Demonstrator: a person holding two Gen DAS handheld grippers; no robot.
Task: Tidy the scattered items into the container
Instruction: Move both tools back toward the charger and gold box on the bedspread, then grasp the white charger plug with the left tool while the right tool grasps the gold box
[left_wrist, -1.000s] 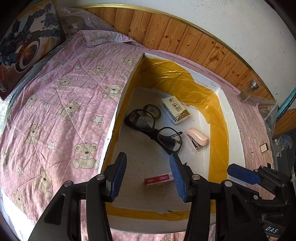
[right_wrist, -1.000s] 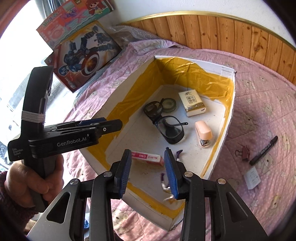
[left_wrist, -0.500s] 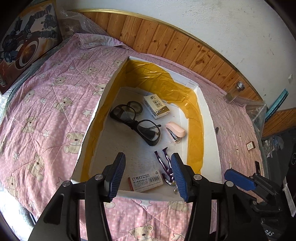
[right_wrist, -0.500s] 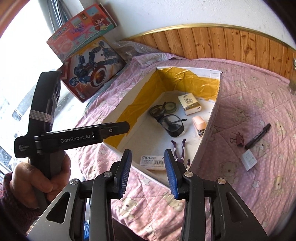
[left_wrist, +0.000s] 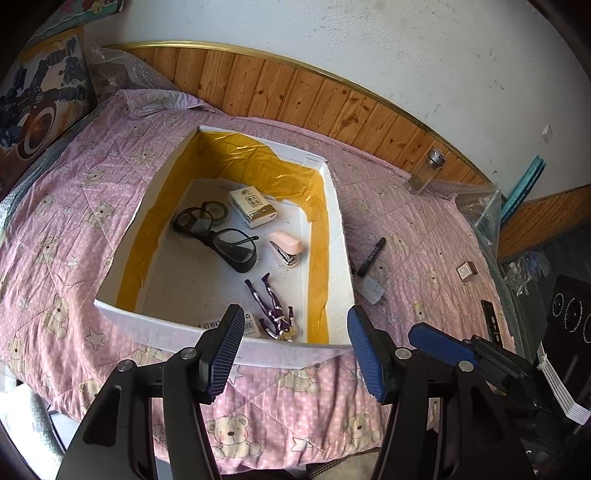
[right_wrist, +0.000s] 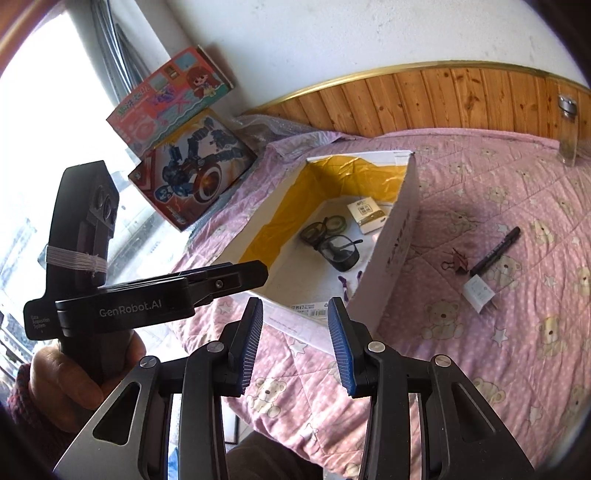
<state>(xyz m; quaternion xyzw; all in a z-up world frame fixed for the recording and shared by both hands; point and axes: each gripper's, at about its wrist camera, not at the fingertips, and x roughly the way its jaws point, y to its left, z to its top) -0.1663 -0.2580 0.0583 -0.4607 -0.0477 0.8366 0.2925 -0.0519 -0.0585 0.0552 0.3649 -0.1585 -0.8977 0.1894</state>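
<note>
We find the left gripper (left_wrist: 295, 347) held over the near edge of the bed, its fingers spread wide with nothing between them. The right gripper (right_wrist: 295, 341) is likewise empty, fingers parted, above the pink bear-print quilt (right_wrist: 517, 369). A hand (right_wrist: 70, 376) grips the left tool's handle at the lower left of the right wrist view.

Just beyond both grippers sits the white box (left_wrist: 258, 349) lined with yellow tape. Inside, from the near wall outward, we note a labelled staple box (left_wrist: 229, 325), a purple figurine (left_wrist: 273, 306), black glasses (left_wrist: 218, 240), a pink stapler (left_wrist: 286, 245), a tape roll (left_wrist: 218, 210) and a tissue pack (left_wrist: 253, 201).

Still outside on the quilt, right of the box, lie a white card (right_wrist: 479, 293), a binder clip (right_wrist: 458, 258) and a black marker (right_wrist: 495, 252), close together. Farther back, a glass jar (left_wrist: 424, 171) stands by the wood panelling.
</note>
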